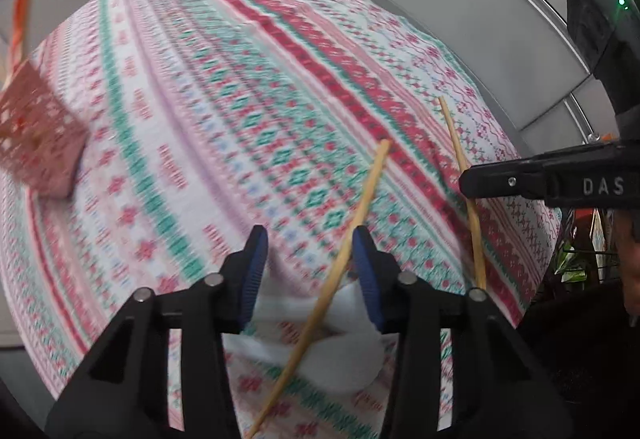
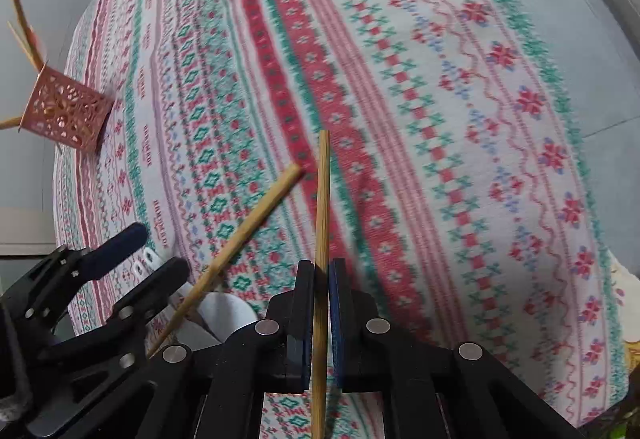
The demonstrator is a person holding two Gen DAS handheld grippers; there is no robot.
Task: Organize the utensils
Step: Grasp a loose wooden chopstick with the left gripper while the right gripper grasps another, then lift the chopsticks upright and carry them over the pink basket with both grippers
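Chopsticks point(image 2: 24, 27) stand in pink holder point(image 2: 66, 115); right tongs point(image 2: 321, 279) clamp a chopstick point(image 2: 322, 199), left tongs point(image 1: 308, 263) half-spread.

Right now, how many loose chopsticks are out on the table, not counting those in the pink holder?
2. One chopstick is clamped in the right gripper. The other chopstick slants between the left gripper's jaws above a white dish. Others may be hidden.

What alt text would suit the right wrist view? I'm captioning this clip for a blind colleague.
The right gripper is shut on an upright wooden chopstick above a patterned tablecloth. At left, the left gripper reaches beside a second, slanted chopstick; a pink lattice holder stands farther left.
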